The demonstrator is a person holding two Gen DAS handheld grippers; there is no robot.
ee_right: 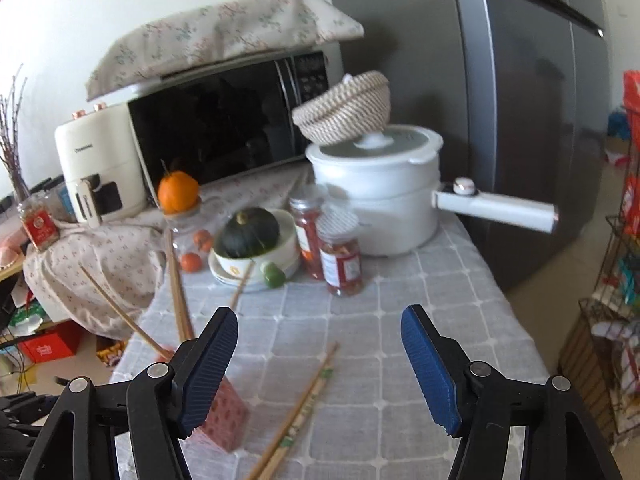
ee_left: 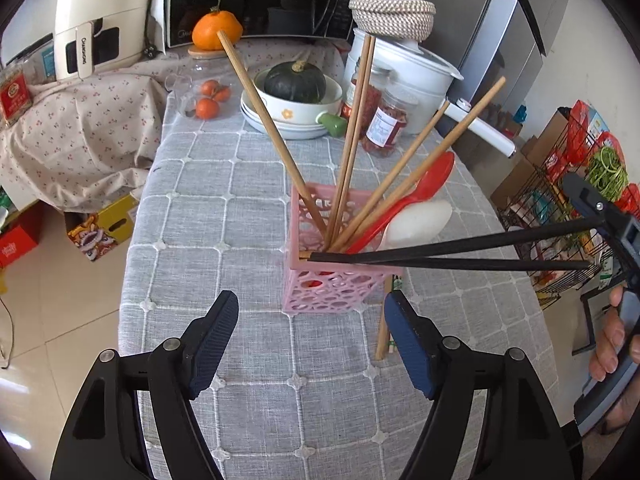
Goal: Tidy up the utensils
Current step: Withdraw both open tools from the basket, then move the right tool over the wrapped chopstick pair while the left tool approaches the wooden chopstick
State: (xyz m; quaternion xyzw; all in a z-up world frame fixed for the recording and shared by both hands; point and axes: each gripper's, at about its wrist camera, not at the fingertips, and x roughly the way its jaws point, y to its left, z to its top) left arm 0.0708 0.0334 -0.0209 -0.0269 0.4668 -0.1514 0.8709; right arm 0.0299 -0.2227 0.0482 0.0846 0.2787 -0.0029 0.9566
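Putting the sticks in the pink box

My left gripper (ee_left: 310,336) hangs over the grey tablecloth (ee_left: 192,216) with its fingers wide apart and nothing in them. Just past it stands the pink basket (ee_left: 332,276), and in it I see wooden chopsticks (ee_left: 272,128), a red spoon (ee_left: 416,196) and a white spoon (ee_left: 420,220). Two black chopsticks (ee_left: 460,258) lie across its top. A last pair of wooden chopsticks (ee_right: 304,404) lies flat on the cloth just beside the basket, on its right. My right gripper (ee_right: 320,368) is above that pair, fingers wide apart too, holding nothing. I think most of the job is done. Next I should go down, pinch that pair, lift it and stand it in the basket.
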